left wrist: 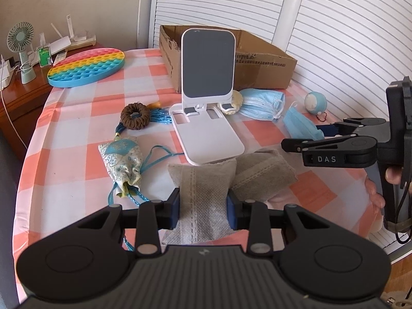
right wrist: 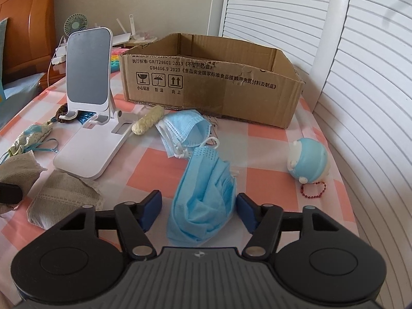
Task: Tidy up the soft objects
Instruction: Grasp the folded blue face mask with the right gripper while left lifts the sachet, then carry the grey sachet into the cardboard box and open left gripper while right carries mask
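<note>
My left gripper (left wrist: pixel 203 206) is shut on a beige fabric sachet (left wrist: pixel 203 185), its blue pads squeezing both sides low over the checked tablecloth. A second beige sachet (left wrist: pixel 262 175) lies just to its right. In the right wrist view my right gripper (right wrist: pixel 198 208) straddles a crumpled blue face mask (right wrist: pixel 203 195). Its right pad is at the mask's edge and the left pad stands a little clear, so it is open. Another blue mask (right wrist: pixel 185 128) lies farther on, before the open cardboard box (right wrist: pixel 206 87).
A white phone stand (left wrist: pixel 206 128) stands mid-table. A patterned drawstring pouch (left wrist: pixel 121 159), brown ring (left wrist: pixel 135 116) and rainbow bubble mat (left wrist: pixel 87 64) lie left. A blue round toy (right wrist: pixel 309 162) sits right, near the white shutters. A cream braided piece (right wrist: pixel 148 123) lies by the stand.
</note>
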